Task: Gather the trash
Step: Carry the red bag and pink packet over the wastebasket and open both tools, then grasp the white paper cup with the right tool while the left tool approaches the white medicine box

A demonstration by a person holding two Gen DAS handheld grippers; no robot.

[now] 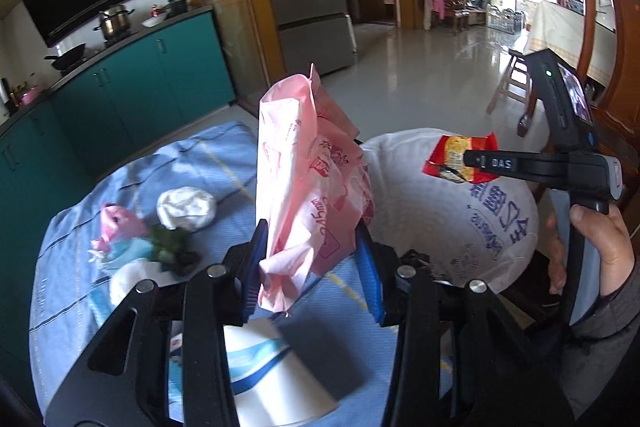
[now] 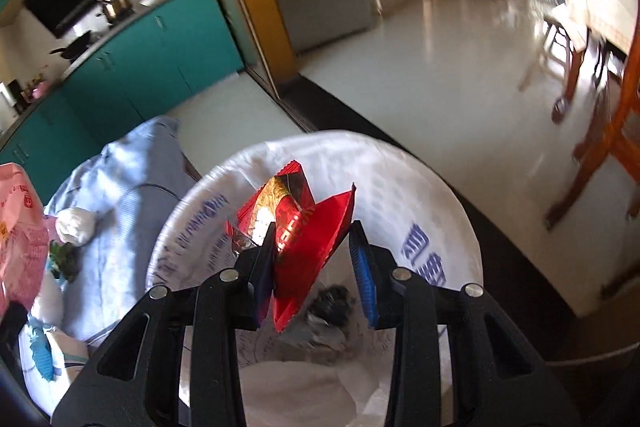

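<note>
- The right gripper [image 2: 312,263] is hanging directly over the mouth of the white-lined trash bin [image 2: 440,195], with a red snack wrapper [image 2: 308,239] between its fingers; the jaws are looking parted, the wrapper lying against only one pad, so I cannot tell whether it is being pinched or let go.
- The left gripper [image 1: 312,267] is clenching a pink plastic bag [image 1: 304,179], its long axis standing upright, above the table's blue cloth [image 1: 132,167].
- The bin [image 1: 460,227] is sitting just beside the table's right edge, to the right of the pink bag, so the right hand is nearer the drop.
- A white paper wad [image 1: 186,207] and other mixed scraps [image 1: 132,247] are waiting near the cloth's left edge.
</note>
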